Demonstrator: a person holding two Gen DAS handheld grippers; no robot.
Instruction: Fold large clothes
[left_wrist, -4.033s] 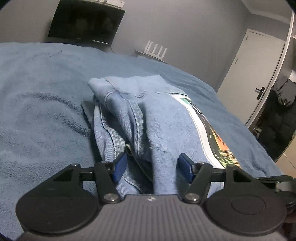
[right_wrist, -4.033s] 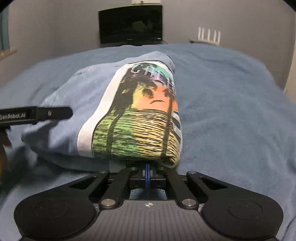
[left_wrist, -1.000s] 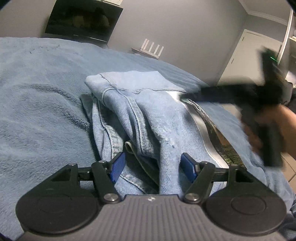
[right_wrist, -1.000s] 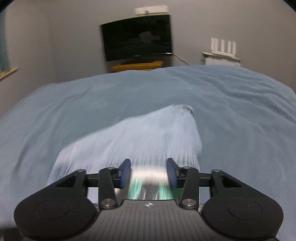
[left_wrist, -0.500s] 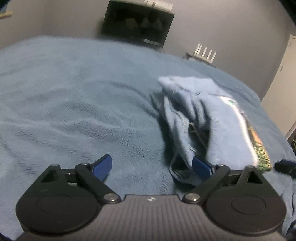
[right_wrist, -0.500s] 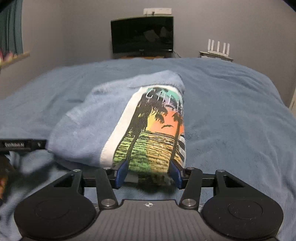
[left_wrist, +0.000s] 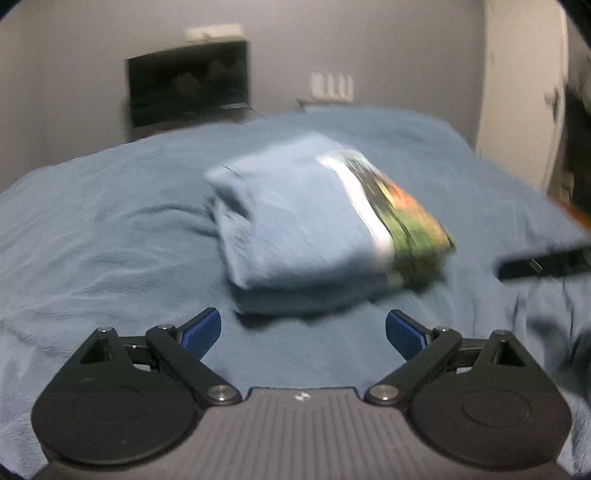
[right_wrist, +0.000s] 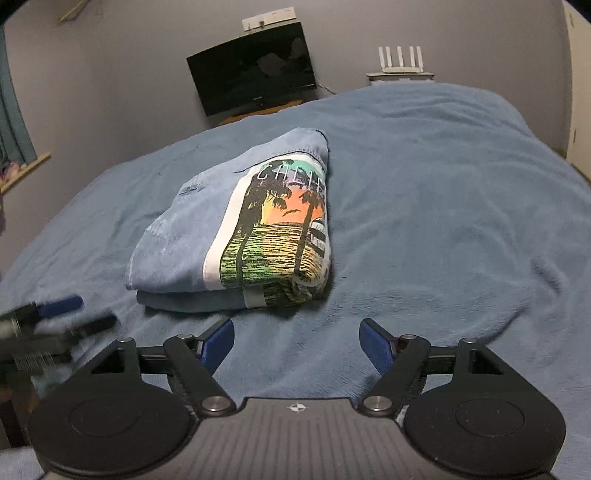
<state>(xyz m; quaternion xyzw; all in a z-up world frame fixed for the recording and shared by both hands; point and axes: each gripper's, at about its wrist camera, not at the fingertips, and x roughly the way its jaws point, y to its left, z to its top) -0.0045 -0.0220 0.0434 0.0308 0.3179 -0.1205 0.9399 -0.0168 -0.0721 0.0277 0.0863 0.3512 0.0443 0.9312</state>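
Folded blue printed garment (right_wrist: 236, 236) flat on bed (right_wrist: 443, 221).

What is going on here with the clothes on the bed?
A person is folding clothes with a handheld gripper in each hand. The folded blue garment, its palm-tree print facing up, lies in a neat bundle on the blue blanket. Both the left gripper and the right gripper are open with nothing between their fingers, having just opened, and sit clear of the bundle's near edge. The fold looks finished.
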